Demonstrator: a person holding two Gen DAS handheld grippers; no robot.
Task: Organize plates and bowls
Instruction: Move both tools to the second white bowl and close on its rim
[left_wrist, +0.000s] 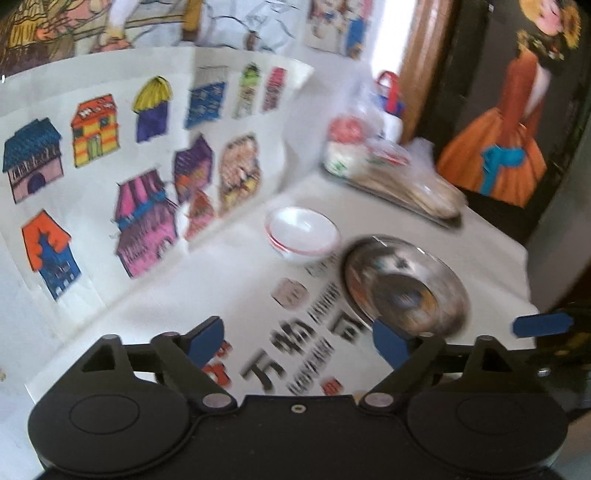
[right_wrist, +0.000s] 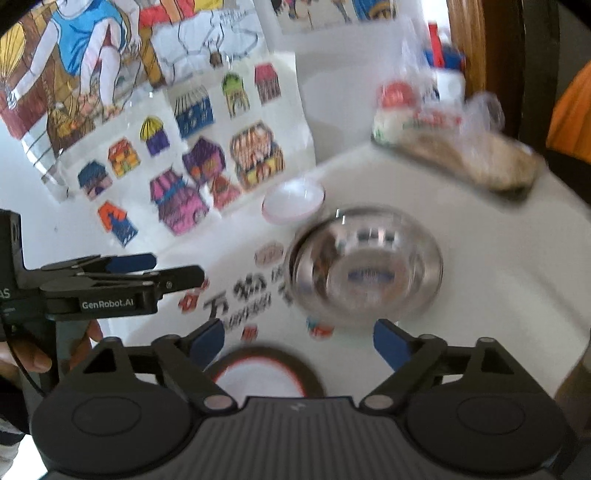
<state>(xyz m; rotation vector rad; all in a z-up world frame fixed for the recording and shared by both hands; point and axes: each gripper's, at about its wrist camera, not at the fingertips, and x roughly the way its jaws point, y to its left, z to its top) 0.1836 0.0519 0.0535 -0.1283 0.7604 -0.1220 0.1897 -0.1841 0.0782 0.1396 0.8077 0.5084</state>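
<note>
Both sets of jaws are seen spread wide with nothing between the blue pads: the left gripper (left_wrist: 299, 341) hangs over printed lettering on the table (left_wrist: 491, 266), and the right gripper (right_wrist: 299, 341) is held above the near edge of a round dish with a red rim (right_wrist: 260, 374), which lies just below and behind the right jaws and appears empty, though most of it is hidden by the gripper body. Just ahead of the right jaws, and ahead and to the right of the left jaws, a steel bowl (right_wrist: 364, 269) is set on the table; it appears to be nested with another beneath, and nothing is seen inside. It is judged light, stiff and slippery, so its thin rim would best be pinched, one pad inside and one outside. Beyond it, touching or just beside it, white bowls (left_wrist: 301, 232) with red bands are stacked, empty; these are judged heavier, glazed and breakable, best taken by the rim and set down gently. Farther off, at the far right of the table, a tray (left_wrist: 413, 201) is seen carrying bagged items too blurred to name
</note>
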